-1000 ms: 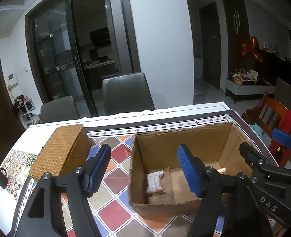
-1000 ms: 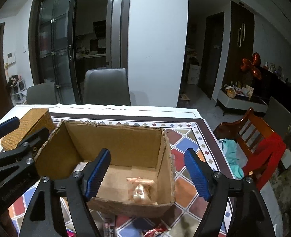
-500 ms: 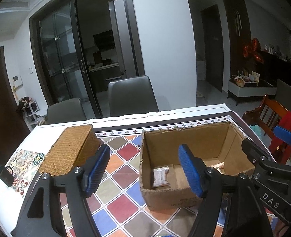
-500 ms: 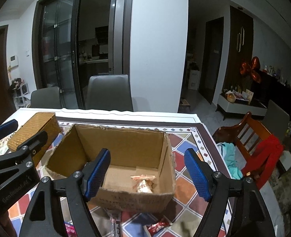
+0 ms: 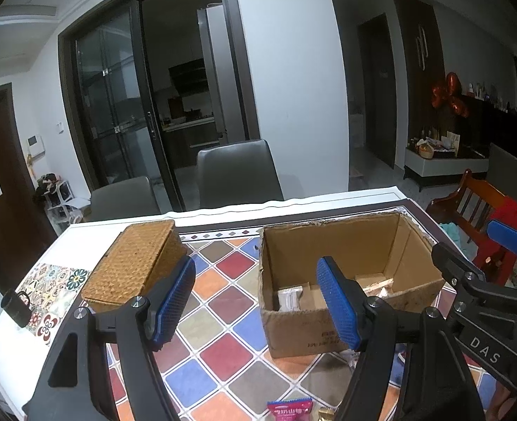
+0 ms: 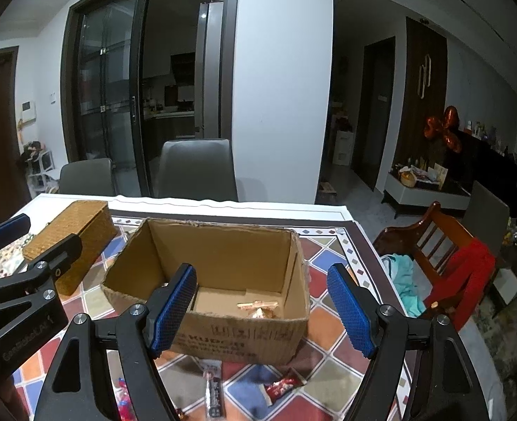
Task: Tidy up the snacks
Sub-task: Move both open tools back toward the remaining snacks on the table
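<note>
An open cardboard box [image 5: 349, 245] [image 6: 223, 256] stands on the chequered tablecloth. Inside lie a white snack packet [image 5: 290, 296] and a golden wrapped snack [image 6: 258, 308] [image 5: 377, 286]. My left gripper [image 5: 255, 305] hangs open and empty above the cloth, left of the box's front. My right gripper [image 6: 267, 310] is open and empty over the box's near wall. Loose snacks lie in front of the box: a pink packet [image 5: 288, 408], a dark bar [image 6: 214, 389] and a red packet [image 6: 281, 387].
A woven lidded basket [image 5: 135, 263] [image 6: 72, 242] sits left of the box. A black mug [image 5: 14, 307] stands at the left table edge. Grey chairs [image 5: 237, 172] stand beyond the table, a wooden chair with red cloth [image 6: 462, 266] to the right.
Both grippers have drawn back and slightly up from the box, which now looks smaller and farther. Loose snacks in front of the box have come into view. Jaw widths are unchanged.
</note>
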`<act>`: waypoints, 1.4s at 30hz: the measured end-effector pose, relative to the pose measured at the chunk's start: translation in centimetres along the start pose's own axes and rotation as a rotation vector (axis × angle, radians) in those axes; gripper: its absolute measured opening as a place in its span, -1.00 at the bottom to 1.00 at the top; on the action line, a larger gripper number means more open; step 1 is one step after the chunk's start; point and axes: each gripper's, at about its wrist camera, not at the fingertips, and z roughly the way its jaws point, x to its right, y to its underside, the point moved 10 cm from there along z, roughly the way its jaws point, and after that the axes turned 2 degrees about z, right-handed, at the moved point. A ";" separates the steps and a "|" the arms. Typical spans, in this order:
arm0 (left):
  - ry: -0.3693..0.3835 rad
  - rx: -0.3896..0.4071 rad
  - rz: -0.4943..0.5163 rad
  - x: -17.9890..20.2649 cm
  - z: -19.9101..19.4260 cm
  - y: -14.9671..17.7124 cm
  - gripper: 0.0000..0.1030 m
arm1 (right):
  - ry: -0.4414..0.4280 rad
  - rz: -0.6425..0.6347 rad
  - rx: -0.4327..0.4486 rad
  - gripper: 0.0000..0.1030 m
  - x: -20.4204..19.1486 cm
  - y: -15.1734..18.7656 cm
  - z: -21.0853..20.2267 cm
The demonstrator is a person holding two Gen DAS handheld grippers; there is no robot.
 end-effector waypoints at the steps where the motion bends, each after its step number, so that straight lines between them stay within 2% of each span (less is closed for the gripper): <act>1: 0.001 0.001 -0.001 -0.1 -0.2 0.1 0.38 | 0.000 -0.001 0.001 0.51 -0.1 0.0 -0.2; 11: -0.002 0.015 -0.002 -0.8 -2.5 1.0 0.38 | 0.001 -0.006 0.009 0.51 -0.5 1.1 -2.4; 24: 0.009 0.012 -0.006 -0.9 -5.0 3.7 0.38 | 0.017 -0.003 0.000 0.51 -0.9 3.3 -5.0; 31: 0.001 0.021 0.001 -0.9 -6.1 5.0 0.38 | 0.022 -0.011 -0.010 0.51 -1.4 4.6 -6.1; 34: -0.025 0.040 0.022 -1.0 -6.4 5.6 0.39 | 0.027 -0.013 -0.008 0.51 -1.5 5.2 -6.6; 42: 0.006 -0.008 0.007 -0.7 -6.2 8.6 0.39 | 0.028 -0.011 -0.023 0.51 -1.6 6.6 -7.4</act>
